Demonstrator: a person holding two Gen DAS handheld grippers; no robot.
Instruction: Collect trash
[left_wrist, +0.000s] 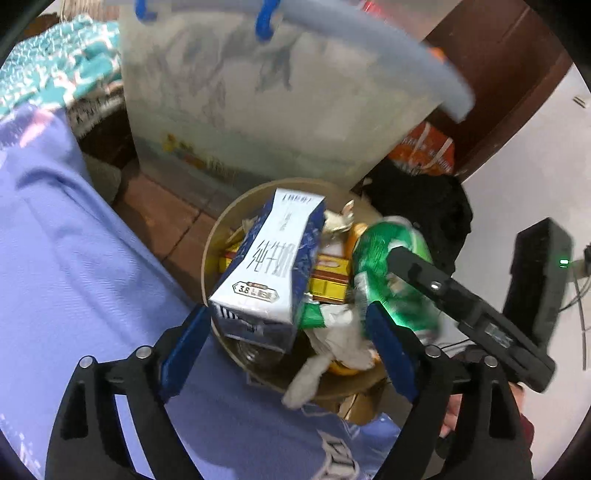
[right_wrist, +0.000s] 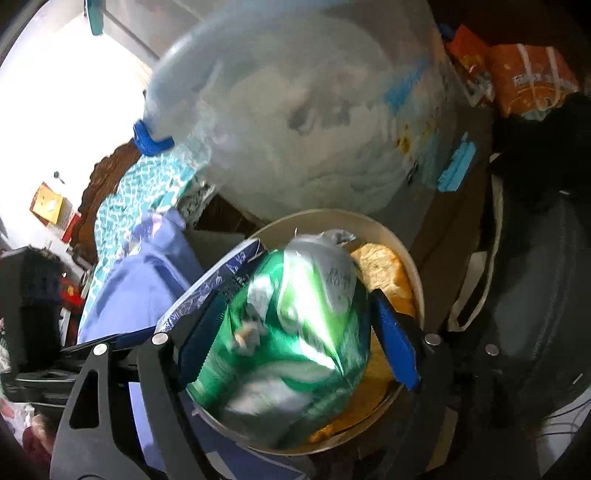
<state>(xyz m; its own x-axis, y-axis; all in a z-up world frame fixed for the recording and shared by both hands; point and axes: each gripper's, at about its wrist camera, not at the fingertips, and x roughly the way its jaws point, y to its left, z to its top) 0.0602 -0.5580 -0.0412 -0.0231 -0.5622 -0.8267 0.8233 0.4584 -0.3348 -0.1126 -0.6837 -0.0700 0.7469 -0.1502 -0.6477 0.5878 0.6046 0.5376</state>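
Bin rim (left_wrist: 207, 258) crowded: carton (left_wrist: 266, 266), green bag (right_wrist: 288, 325) overhanging.

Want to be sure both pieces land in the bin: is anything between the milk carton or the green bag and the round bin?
Nothing visible. The milk carton and green bag are already over the round bin, resting on trash heaped inside; both grippers' jaws stand open around them.
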